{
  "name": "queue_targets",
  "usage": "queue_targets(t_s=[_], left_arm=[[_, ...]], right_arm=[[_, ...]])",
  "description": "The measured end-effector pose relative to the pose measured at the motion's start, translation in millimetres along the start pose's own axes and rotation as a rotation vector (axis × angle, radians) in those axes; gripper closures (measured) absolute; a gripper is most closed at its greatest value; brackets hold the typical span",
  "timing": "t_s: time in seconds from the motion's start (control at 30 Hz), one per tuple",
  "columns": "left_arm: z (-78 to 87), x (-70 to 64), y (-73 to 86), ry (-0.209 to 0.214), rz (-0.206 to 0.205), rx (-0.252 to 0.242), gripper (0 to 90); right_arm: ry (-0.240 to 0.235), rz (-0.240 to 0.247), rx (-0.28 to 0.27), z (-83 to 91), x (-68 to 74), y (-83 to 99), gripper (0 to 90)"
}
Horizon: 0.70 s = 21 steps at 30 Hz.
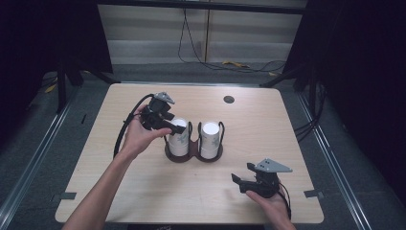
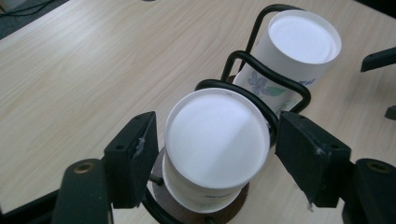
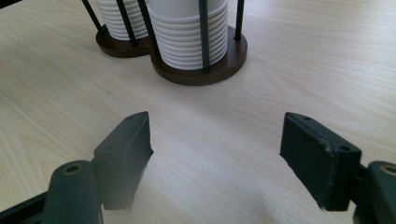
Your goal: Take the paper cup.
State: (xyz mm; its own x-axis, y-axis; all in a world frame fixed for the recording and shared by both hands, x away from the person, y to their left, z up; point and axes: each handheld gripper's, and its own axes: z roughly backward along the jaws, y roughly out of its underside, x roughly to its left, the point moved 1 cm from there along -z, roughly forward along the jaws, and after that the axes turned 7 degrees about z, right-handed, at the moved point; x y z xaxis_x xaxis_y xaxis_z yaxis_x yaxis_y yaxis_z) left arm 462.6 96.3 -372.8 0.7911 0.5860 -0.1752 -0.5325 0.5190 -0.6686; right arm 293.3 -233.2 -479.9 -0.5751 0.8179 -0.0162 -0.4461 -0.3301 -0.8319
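- Right claw (image 1: 245, 184) rests low on the desk (image 1: 297, 143) at 5 o'clock, jaws wide apart, holding nothing.
- Wire cup holder (image 1: 194, 149) stands mid-desk with two stacks of inverted paper cups, both seated.
- Left claw (image 2: 212, 154) brackets the top of the left cup stack (image 2: 215, 140), jaws spread, a slight gap on each side; not yet gripped.
- Judgement: an early stage; closing and lifting the cup remain.

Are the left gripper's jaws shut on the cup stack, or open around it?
Open. The left gripper straddles the top cup in the holder; gaps show on both sides between the jaws and the rim.
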Motion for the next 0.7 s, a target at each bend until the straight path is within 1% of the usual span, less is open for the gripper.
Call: queue_targets(t_s=[0.03, 0.07, 0.17, 0.2, 0.23, 0.33, 0.37, 0.43, 0.47, 0.53, 0.57, 0.6, 0.63, 0.7], left_arm=[[-1.2, -0.1, -0.1, 0.005, 0.002, 0.004, 31.4], [-1.8, -0.4, -0.6, -0.002, -0.002, 0.023, 31.7], [-4.1, -0.9, -2.6, -0.010, -0.015, 0.040, 32.8], [-6.7, -1.1, -3.1, -0.009, -0.016, 0.054, 32.9], [-6.7, -1.1, -3.1, -0.009, -0.016, 0.054, 33.0], [-10.8, -2.3, -3.4, -0.007, -0.019, 0.082, 32.6], [-11.4, -2.1, -3.3, -0.004, -0.012, 0.077, 32.6], [-12.9, -1.5, -2.9, -0.013, -0.016, 0.091, 33.8], [-14.1, -1.5, -2.6, -0.012, -0.024, 0.103, 33.9], [-15.0, -0.9, -2.5, -0.010, -0.023, 0.114, 32.9], [-15.6, -1.2, -2.6, -0.008, -0.013, 0.113, 32.9], [-15.9, -1.4, -2.9, -0.012, -0.017, 0.117, 32.0], [-15.8, -1.4, -3.4, -0.016, -0.025, 0.131, 32.0], [-17.0, -0.9, -4.0, -0.026, -0.028, 0.154, 30.9]], right_arm=[[-0.001, -0.005, 0.000, -0.1, 0.0, 0.0, 25.0], [0.001, -0.004, 0.002, -0.3, 0.0, 0.0, 25.0], [0.000, 0.001, 0.005, -0.5, 0.2, 0.0, 25.0], [0.000, 0.003, 0.005, -0.6, 0.3, 0.0, 24.9], [0.000, 0.003, 0.005, -0.6, 0.3, 0.0, 24.9], [-0.001, 0.000, 0.008, -0.6, 0.5, 0.0, 25.0], [0.000, 0.003, 0.007, -0.6, 0.4, 0.1, 24.9], [0.000, 0.001, 0.007, -0.4, 0.3, 0.2, 25.0], [0.000, -0.001, 0.010, -0.5, 0.3, 0.4, 24.9], [-0.001, 0.001, 0.011, -0.7, 0.2, 0.3, 24.9], [-0.001, 0.001, 0.011, -0.7, 0.2, 0.3, 24.9], [0.000, 0.000, 0.012, -0.9, 0.6, 0.3, 25.0], [0.000, 0.000, 0.012, -0.9, 0.6, 0.3, 25.0], [-0.002, 0.000, 0.013, -1.1, 0.7, 0.2, 24.9]])
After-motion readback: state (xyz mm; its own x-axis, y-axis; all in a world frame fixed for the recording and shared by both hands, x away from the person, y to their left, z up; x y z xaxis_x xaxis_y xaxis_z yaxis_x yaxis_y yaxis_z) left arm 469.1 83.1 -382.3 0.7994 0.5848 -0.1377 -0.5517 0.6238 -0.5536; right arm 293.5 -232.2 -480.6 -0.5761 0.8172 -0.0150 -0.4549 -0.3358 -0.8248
